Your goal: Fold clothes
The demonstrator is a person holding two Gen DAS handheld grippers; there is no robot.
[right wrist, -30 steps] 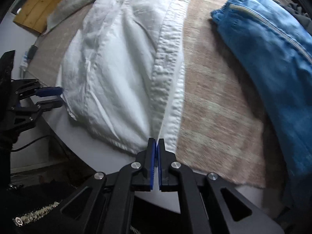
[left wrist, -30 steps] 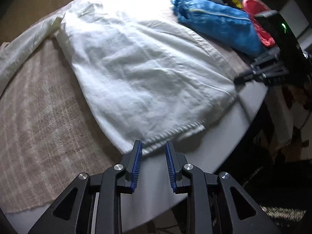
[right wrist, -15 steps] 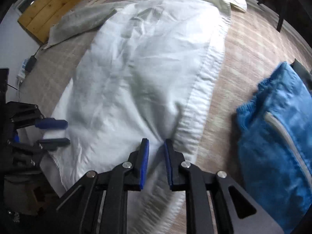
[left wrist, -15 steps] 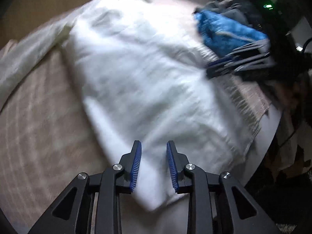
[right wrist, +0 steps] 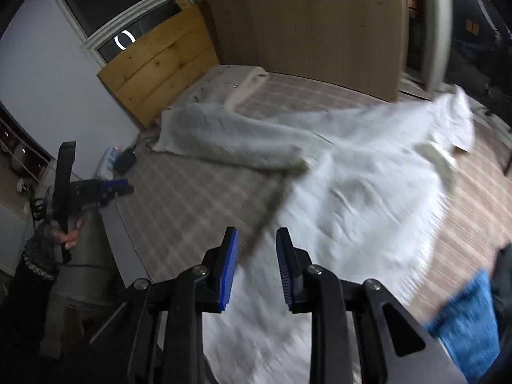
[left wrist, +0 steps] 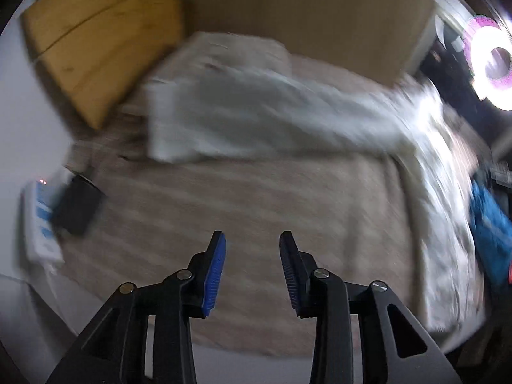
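**Both Grippers Released Above the Bench; Shirt Lies Spread**

1. Left gripper [left wrist: 252, 257]: its blue-padded fingers [left wrist: 213, 275] stand apart and are widening. Nothing lies between them. They hang over the bare beige checked cloth [left wrist: 256, 198] that covers the bench [right wrist: 112, 224].

2. Right gripper [right wrist: 257, 257]: its fingers [right wrist: 228, 272] are parted and opening. They grasp nothing; the white shirt [right wrist: 368, 192] shows below the gap, not pinched.

3. White shirt: it lies spread on the checked cloth, body toward the right, one sleeve [right wrist: 224, 140] stretched toward the far left corner. Both views are motion-blurred, so fine folds cannot be read.

4. Blue garment [right wrist: 467, 316]: it lies beside the shirt at the near right edge.

5. A black adapter [left wrist: 78, 209] rests against a white power strip [left wrist: 40, 220] at the left edge.
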